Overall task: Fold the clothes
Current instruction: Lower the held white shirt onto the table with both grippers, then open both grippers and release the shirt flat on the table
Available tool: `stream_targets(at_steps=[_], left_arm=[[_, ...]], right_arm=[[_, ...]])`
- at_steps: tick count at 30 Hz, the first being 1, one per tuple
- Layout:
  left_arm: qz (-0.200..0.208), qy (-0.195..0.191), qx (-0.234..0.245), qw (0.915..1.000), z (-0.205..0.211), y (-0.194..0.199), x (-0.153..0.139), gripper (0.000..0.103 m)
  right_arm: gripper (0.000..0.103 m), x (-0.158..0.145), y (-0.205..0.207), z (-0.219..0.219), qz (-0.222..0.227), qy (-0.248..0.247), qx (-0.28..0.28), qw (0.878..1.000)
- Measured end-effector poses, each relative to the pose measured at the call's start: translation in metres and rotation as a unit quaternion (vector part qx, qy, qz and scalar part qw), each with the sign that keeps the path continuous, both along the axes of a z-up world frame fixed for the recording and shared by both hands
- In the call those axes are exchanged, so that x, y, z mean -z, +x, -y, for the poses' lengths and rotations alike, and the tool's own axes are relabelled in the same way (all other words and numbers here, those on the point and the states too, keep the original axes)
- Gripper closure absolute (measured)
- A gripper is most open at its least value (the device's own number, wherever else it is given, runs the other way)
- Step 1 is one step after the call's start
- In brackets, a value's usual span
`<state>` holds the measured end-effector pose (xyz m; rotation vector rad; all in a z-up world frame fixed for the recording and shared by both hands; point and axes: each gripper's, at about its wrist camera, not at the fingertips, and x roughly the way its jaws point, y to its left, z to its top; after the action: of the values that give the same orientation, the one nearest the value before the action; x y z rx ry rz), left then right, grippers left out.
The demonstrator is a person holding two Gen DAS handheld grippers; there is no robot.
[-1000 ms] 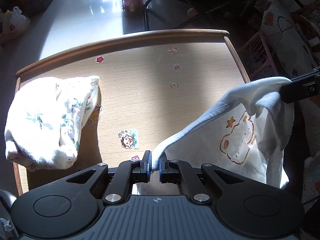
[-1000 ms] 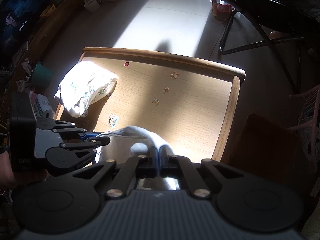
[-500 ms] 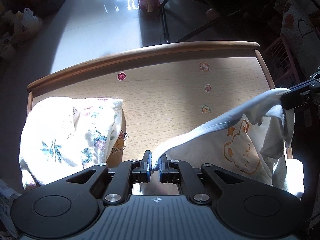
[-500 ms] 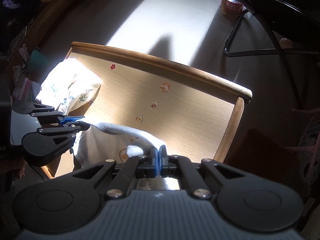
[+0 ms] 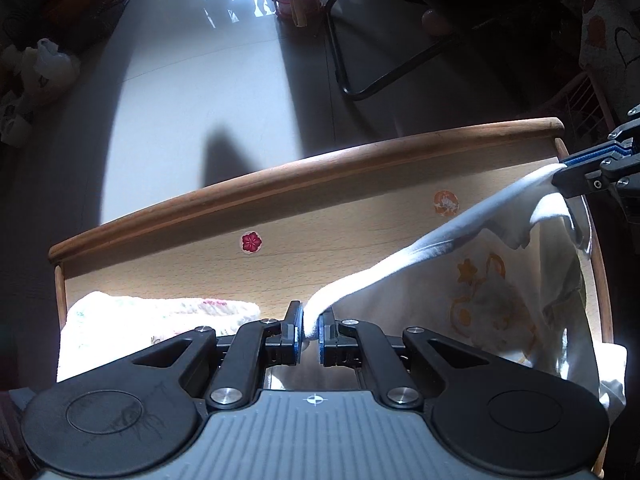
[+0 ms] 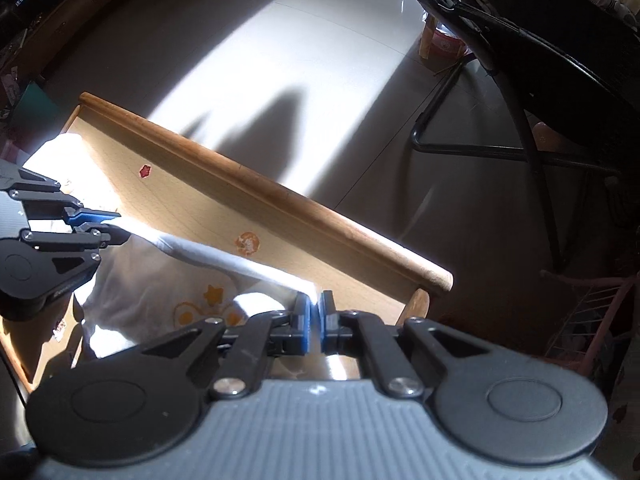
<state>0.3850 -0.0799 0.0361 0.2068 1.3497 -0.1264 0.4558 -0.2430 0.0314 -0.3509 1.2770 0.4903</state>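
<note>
Hanging garment: a white shirt (image 5: 500, 300) with an orange cartoon print is stretched between the two grippers, its top edge pulled taut as a band from lower centre to the upper right of the left wrist view; the body drapes down over the right part of the wooden table (image 5: 360, 236).
Shirt in right wrist view: the white shirt (image 6: 160, 292) fills the lower left, its edge running from the far gripper at the left to the near fingers at centre.
Left gripper (image 5: 309, 334): clenched on the shirt's edge, the cloth bunched between its blue pads; seen again at the left edge of the right wrist view (image 6: 114, 226), gripping the same edge.
Right gripper (image 6: 316, 318): closed on the other end of the edge; in the left wrist view it enters at the upper right (image 5: 560, 172), pinching the cloth.
Second garment: a floral cloth (image 5: 160, 320) lies on the table's left part, lower left of the frame, apart from the shirt.
Table details: a red flower sticker (image 5: 251, 242) and an orange sticker (image 5: 445, 202) sit on the wood near the raised far rim.
Surroundings: a black chair frame (image 6: 520, 120) stands on the sunlit floor, upper right.
</note>
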Motion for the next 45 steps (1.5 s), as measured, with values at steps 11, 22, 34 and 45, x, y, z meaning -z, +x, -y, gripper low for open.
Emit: stream_targets(at_steps=[11, 22, 34, 45], left_arm=[[-0.006, 0.019, -0.018, 0.9996, 0.003, 0.022, 0.003, 0.083], [0.036, -0.059, -0.144, 0.9871, -0.021, -0.033, -0.047, 0.055], [-0.062, -0.142, -0.229, 0.961, 0.003, -0.161, -0.015, 0.049], [-0.089, -0.175, -0.303, 0.9326, 0.012, -0.197, 0.02, 0.049]], right_arm=[[0.089, -0.019, -0.006, 0.06, 0.045, 0.02, 0.104, 0.993], [0.088, -0.038, -0.108, 0.085, -0.002, 0.047, 0.117, 0.992], [0.088, -0.022, -0.188, 0.068, -0.039, 0.037, 0.111, 0.992], [0.088, -0.016, -0.203, 0.075, -0.054, 0.055, 0.147, 0.986]])
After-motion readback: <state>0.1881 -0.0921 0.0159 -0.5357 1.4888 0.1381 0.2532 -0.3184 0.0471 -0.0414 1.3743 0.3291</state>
